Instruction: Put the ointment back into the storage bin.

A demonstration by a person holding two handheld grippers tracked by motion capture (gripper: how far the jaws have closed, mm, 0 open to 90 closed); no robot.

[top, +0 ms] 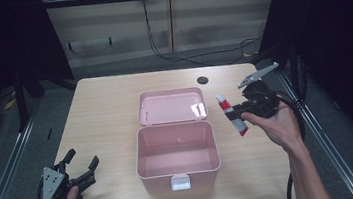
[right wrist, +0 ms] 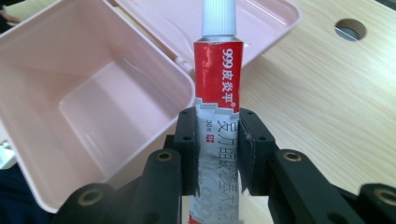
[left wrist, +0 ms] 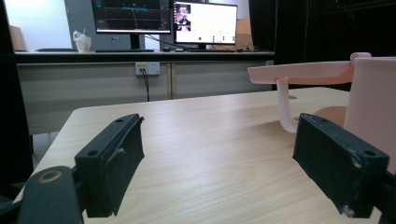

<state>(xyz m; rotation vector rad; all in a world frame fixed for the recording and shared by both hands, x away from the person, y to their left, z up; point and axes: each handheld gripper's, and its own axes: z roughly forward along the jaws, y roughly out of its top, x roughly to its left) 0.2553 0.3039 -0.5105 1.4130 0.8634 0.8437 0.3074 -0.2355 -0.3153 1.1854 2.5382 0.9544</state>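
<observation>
Pale wood table (top: 105,107), dark curtains either side, cable along the back wall. Pink box (top: 177,154) sits mid-table, lid (top: 171,106) thrown back, interior bare. My right gripper (top: 239,112) is clamped on the ointment tube (top: 231,115) at its middle, holding it in the air just beside the box's right rim. I judge it light, soft-walled, a little slick; squeezing near the crimped tail would be safer than the belly. Tube: red upper band with white lettering, silver lower half, white ribbed cap (right wrist: 218,17). My left gripper (top: 84,170) rests at the near left corner, jaws spread, holding nothing.
</observation>
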